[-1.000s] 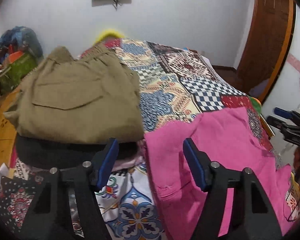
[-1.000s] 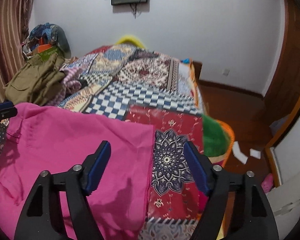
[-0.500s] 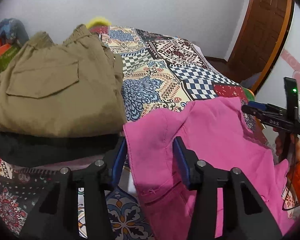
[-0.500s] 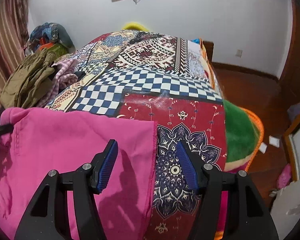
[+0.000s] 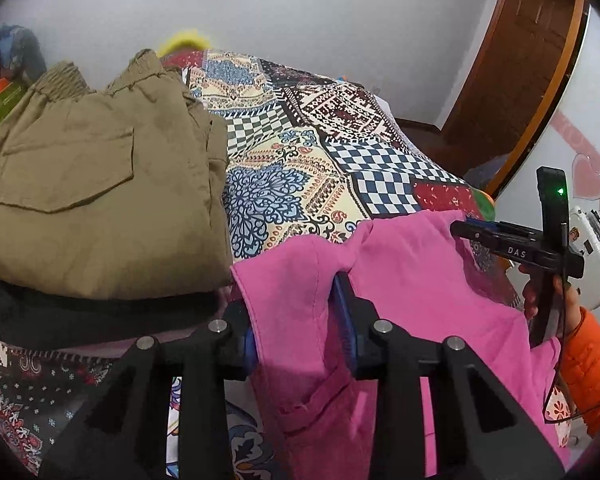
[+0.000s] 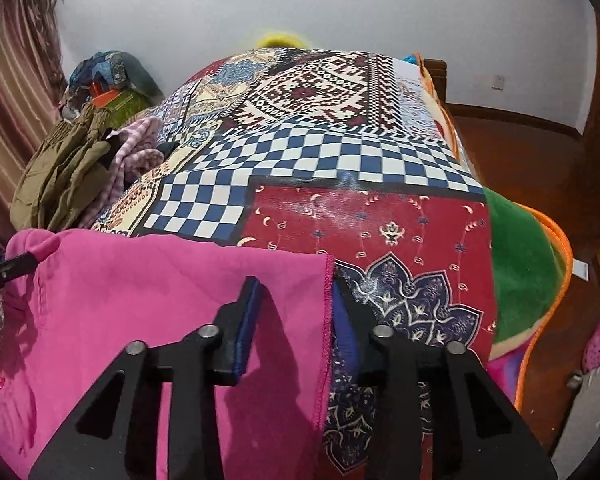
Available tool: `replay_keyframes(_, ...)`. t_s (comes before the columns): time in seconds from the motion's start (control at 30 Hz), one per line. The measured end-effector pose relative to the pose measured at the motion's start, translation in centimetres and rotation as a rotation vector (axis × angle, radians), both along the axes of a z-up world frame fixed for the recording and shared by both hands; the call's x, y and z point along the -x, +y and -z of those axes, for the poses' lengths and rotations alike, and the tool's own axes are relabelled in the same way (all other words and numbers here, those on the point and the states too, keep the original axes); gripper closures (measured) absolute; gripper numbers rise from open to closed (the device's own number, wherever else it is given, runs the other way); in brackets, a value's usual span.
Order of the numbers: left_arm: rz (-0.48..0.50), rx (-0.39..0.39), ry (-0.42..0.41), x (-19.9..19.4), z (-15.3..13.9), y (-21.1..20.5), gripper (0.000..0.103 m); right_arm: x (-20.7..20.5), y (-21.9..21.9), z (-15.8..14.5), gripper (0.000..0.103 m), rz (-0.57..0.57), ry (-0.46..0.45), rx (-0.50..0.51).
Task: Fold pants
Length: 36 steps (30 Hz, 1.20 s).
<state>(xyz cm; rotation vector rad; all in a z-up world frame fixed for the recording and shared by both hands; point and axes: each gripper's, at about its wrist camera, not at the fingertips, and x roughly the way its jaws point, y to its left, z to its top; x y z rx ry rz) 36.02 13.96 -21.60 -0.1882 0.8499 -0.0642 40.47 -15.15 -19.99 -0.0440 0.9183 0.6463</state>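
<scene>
Pink pants (image 5: 412, 280) lie spread on a patchwork bedspread (image 5: 300, 168). My left gripper (image 5: 296, 320) has its jaws closed in on a bunched fold at the pants' left edge. In the right wrist view the pants (image 6: 140, 300) fill the lower left. My right gripper (image 6: 296, 320) straddles the pants' hemmed right edge, jaws narrowed around it. The right gripper also shows at the right of the left wrist view (image 5: 500, 240), held by a hand in an orange sleeve.
A folded stack of olive pants (image 5: 100, 184) on dark clothes sits left of the pink pants. The stack shows in the right wrist view (image 6: 60, 176) beside a striped pink garment (image 6: 136, 156). A green blanket (image 6: 520, 256) hangs off the bed's right side. Wooden door (image 5: 512, 68) at right.
Both grippers moved forward onto the pink pants and their jaws narrowed from wide open to closing on the fabric edges.
</scene>
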Motion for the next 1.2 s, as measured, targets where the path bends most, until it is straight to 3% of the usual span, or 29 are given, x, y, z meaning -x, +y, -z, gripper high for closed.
replay_keyframes(0.07,-0.004,-0.012,-0.009,-0.1,-0.1,-0.2,0.070,0.0,0.0,-0.1,0.091,-0.004,-0.001,-0.013)
replay_keyframes(0.2,-0.013,-0.004,-0.011,-0.4,-0.2,0.0,0.070,0.0,-0.6,-0.6,0.094,0.008,-0.019,-0.061)
replay_keyframes(0.3,-0.008,-0.009,-0.026,-0.3,-0.4,0.0,0.070,0.5,-0.6,-1.2,0.096,0.013,-0.047,-0.069)
replay_keyframes(0.53,0.000,-0.067,-0.057,0.0,-1.5,-0.6,0.085,1.4,-0.6,-3.5,0.097,0.023,-0.132,-0.087)
replay_keyframes(0.9,-0.056,-0.079,-0.133,-1.1,-5.6,1.4,0.087,1.4,-0.3,-8.6,0.098,0.053,-0.235,-0.149)
replay_keyframes(1.03,-0.069,-0.073,-0.104,-1.4,-4.5,2.0,0.087,1.5,0.5,-7.4,0.098,0.040,-0.230,-0.124)
replay_keyframes(1.2,-0.045,-0.135,-0.092,-1.8,-3.1,1.2,0.087,0.3,0.8,-4.5,0.098,0.051,-0.166,-0.111)
